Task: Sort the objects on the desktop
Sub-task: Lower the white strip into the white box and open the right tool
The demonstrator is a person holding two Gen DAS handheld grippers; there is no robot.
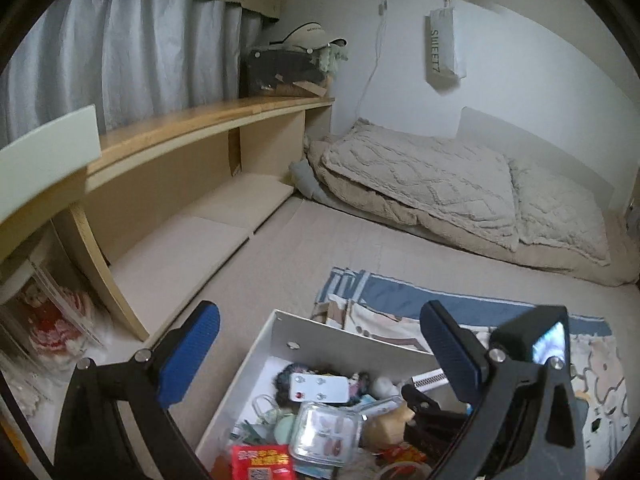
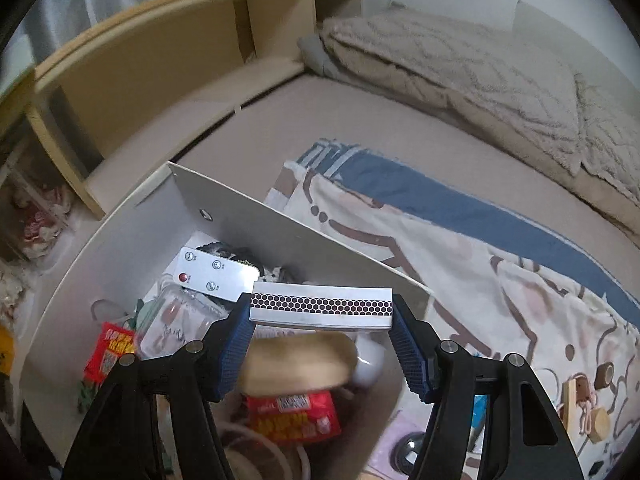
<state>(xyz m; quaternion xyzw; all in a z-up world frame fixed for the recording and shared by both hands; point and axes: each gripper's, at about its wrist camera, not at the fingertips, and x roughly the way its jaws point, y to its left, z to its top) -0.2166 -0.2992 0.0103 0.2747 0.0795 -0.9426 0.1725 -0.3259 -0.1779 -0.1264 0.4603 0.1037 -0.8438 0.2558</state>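
Note:
A white storage box (image 1: 320, 338) (image 2: 132, 228) sits on the bed, filled with small items: a white remote (image 1: 319, 387) (image 2: 218, 274), a clear plastic case (image 1: 326, 432) (image 2: 176, 320), red snack packets (image 1: 262, 462) (image 2: 294, 416). My right gripper (image 2: 322, 312) is shut on a long white matchbox (image 2: 320, 305) with a honeycomb striker strip, held over the box. The matchbox's end shows in the left wrist view (image 1: 428, 380). My left gripper (image 1: 320, 340) is open and empty above the box's near side.
A patterned blue-and-cream blanket (image 1: 500, 320) (image 2: 480, 248) lies right of the box, with small wooden items (image 2: 588, 408) on it. A wooden shelf unit (image 1: 180, 148) runs along the left. A folded beige quilt (image 1: 440, 180) lies at the back.

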